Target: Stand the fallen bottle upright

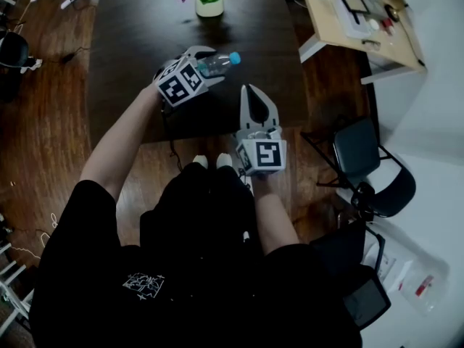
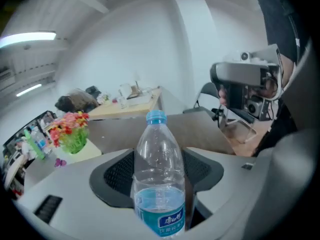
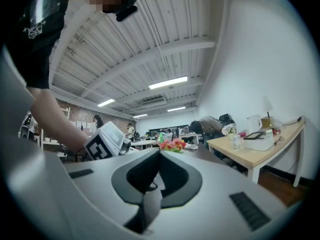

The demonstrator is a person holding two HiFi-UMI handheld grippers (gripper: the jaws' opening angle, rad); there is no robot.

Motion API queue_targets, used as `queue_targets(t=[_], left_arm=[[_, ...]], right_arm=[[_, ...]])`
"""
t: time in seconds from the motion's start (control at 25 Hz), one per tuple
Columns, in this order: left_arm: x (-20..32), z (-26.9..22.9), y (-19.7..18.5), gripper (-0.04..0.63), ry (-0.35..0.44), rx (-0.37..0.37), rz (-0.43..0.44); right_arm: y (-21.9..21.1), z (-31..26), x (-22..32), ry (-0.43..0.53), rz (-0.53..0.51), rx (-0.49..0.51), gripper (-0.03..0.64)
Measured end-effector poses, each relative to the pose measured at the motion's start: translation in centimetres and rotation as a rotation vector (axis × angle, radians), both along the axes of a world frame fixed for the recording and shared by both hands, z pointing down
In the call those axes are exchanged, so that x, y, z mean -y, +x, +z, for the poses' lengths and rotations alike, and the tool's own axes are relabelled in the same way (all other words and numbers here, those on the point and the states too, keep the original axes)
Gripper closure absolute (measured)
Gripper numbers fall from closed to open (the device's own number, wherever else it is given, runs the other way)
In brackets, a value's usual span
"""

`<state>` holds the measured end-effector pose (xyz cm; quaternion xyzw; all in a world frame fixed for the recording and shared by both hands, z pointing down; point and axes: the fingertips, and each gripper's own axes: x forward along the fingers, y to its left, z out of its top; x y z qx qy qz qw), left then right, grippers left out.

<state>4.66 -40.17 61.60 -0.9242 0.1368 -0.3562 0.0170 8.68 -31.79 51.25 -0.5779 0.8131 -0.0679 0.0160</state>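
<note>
Dark table point(image 1: 138, 27): bottle point(image 2: 159, 159) over it, clamped at lower body by left gripper point(image 1: 197, 58). Right gripper point(image 1: 251, 93) jaws together, empty. Bottle likely light, thin-walled, slick; grip mid-body, moderate squeeze.

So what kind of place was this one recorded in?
Probably an open-plan office or lab: a cluttered light desk, black office chairs beside the dark table, and strip lights under a ribbed ceiling.
</note>
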Motion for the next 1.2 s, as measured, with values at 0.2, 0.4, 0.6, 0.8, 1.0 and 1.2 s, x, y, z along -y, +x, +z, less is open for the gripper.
queue_targets(t=[0.2,0.4,0.6,0.8,1.0,1.2], left_arm=[[2.9,-4.7,-2.0,0.304,0.087,-0.306,-0.293],[4.6,-6.5,-4.1,0.304,0.189,-0.505,-0.522],[4.7,-7.0,-5.2,0.301,0.329,-0.616,-0.633],[4.4,-6.6,-6.1,0.301,0.394,-0.699,-0.677],[4.2,-5.9,-6.8,0.296,0.424,-0.716,-0.708],[3.6,-5.9,-7.6,0.293,0.445,-0.746,-0.748]], right_arm=[[-0.9,-0.4,-0.3,0.002,-0.022,0.002,0.603],[-2.0,0.0,-0.4,0.010,-0.033,0.006,0.603],[-2.2,1.4,-0.8,0.017,-0.041,0.004,0.603],[-1.9,2.4,-1.2,0.027,-0.034,0.008,0.603],[-2.0,2.5,-1.3,0.034,-0.036,0.009,0.603],[-1.8,2.6,-1.8,0.043,-0.039,0.005,0.603]])
